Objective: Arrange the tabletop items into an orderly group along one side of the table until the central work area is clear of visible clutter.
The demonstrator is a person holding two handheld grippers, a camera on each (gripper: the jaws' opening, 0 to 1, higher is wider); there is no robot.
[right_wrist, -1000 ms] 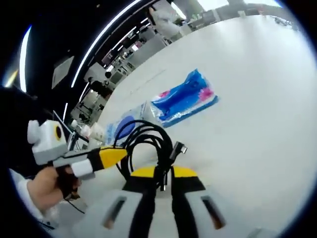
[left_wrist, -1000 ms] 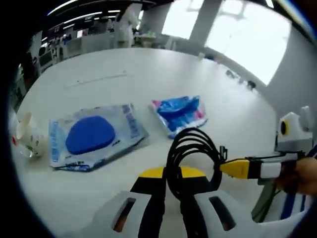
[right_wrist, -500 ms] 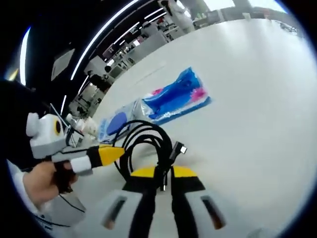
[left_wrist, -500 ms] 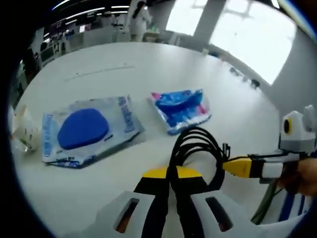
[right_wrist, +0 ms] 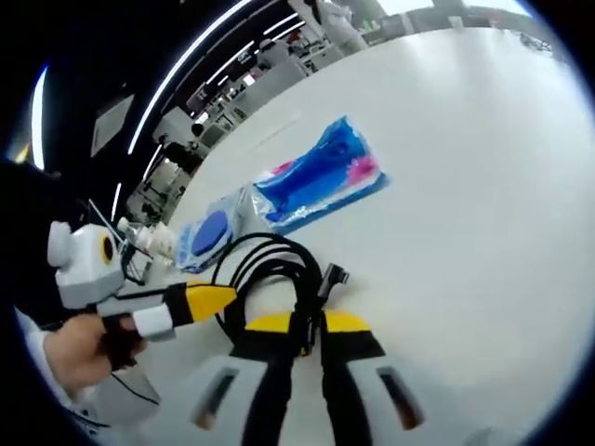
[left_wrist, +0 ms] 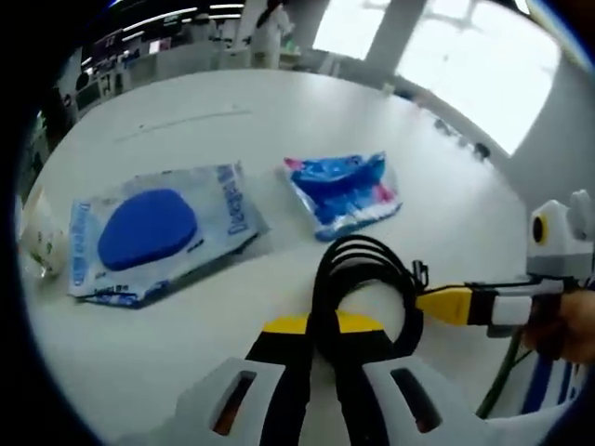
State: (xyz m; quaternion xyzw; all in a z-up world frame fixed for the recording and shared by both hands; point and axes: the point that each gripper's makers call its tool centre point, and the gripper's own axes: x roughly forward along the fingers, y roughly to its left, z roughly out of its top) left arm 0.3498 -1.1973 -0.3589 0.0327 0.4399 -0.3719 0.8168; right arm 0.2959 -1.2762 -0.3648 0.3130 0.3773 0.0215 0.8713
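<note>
One black cable coil (left_wrist: pixel 367 288), my left tongs (left_wrist: pixel 321 348) and right tongs (right_wrist: pixel 297 346) both clamped on it; two blue packets (left_wrist: pixel 153 232) (left_wrist: pixel 342 190); table (left_wrist: pixel 186 121) unchanged, grip kept.

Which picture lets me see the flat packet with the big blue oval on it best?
The left gripper view. There the packet with the blue oval lies flat, near and whole on the white table. In the right gripper view the same packet looks small and far, partly behind the black cable.

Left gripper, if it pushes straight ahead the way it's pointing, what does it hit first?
Beyond the black cable it already grips, the left gripper would likely meet the small blue and pink packet first; depth is hard to judge.
</note>
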